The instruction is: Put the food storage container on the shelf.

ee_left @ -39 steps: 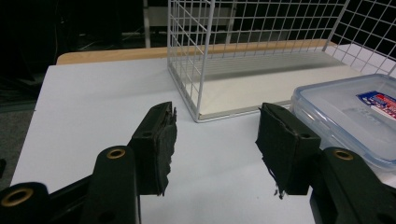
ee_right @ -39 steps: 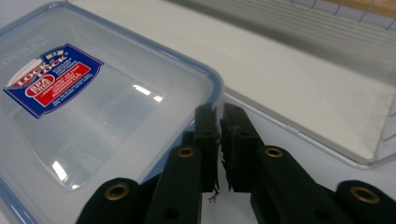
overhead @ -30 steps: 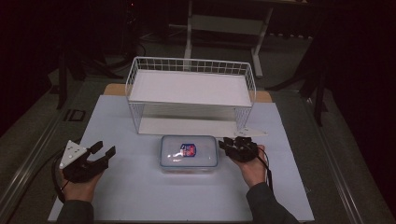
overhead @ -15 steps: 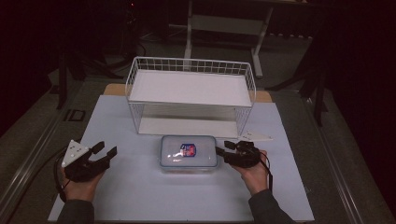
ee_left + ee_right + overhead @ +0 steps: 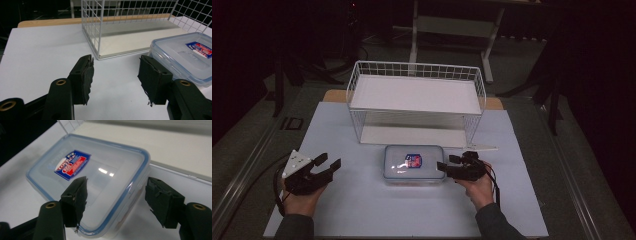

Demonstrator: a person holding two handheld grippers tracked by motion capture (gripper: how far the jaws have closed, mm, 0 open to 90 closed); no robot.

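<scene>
a clear plastic food container with a blue-rimmed lid and a red-and-blue label sits flat on the pale sheet covering the table, just in front of a white wire shelf rack that stands near the middle of the sheet. the right gripper is held at the container's right end, pointing leftward at it; in the right gripper view its jaws are spread wide, one black pad hovering above the lid near the end and the other pad out past the container's end wall, so the end of the box lies between them without a clear sign of contact. the container looks closed, its lid seated all round as far as can be seen. the left gripper rests well to the left of the container, in the person's left hand low over the sheet, with the grey three-cornered plate on top; its jaws are also spread apart, holding nothing, and in the left gripper view they point toward the rack's lower front corner, with the container off to the side.
</scene>
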